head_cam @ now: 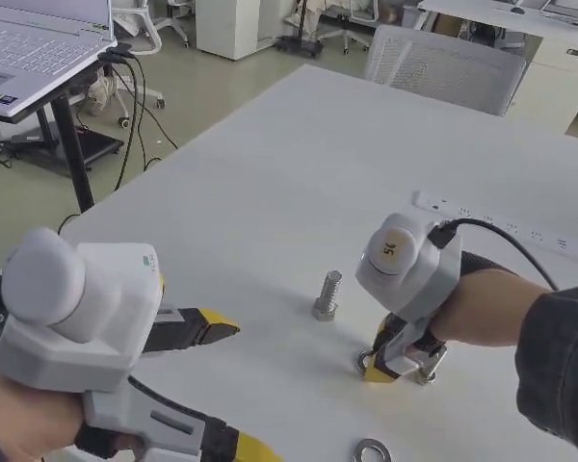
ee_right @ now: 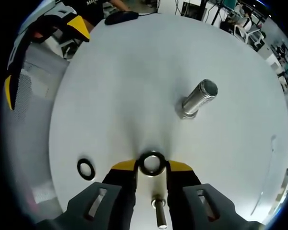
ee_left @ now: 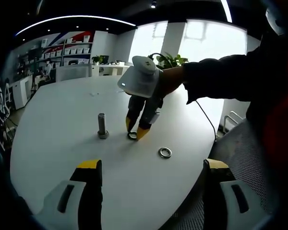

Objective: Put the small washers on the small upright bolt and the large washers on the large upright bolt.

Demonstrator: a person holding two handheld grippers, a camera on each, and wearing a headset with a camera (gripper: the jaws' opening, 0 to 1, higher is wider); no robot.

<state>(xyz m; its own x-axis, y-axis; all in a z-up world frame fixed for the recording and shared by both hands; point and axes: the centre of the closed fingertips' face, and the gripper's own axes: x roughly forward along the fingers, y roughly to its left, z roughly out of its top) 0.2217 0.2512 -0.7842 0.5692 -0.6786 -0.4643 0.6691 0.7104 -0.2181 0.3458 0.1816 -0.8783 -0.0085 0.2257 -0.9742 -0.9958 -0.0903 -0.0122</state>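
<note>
The large bolt [head_cam: 328, 295] [ee_left: 102, 125] [ee_right: 197, 99] stands upright on the white table [head_cam: 299, 173]. Just right of it my right gripper [head_cam: 371, 369] [ee_left: 136, 134] [ee_right: 151, 165] points down at the tabletop, shut on a steel washer [head_cam: 363, 361] [ee_left: 132, 136] [ee_right: 151, 163] between its yellow tips. A small bolt [head_cam: 426, 373] [ee_right: 158, 211] stands close behind that washer, between the jaws. A second washer [head_cam: 372, 449] [ee_left: 164, 153] [ee_right: 86, 168] lies loose nearer me. My left gripper [head_cam: 241, 390] [ee_left: 152, 165] hovers open at the near left, holding nothing.
A white power strip [head_cam: 501, 226] lies on the table at the far right. A laptop [head_cam: 39, 48] sits on a stand beyond the table's left edge, with cables below it. A mesh chair [head_cam: 443, 67] stands at the far side.
</note>
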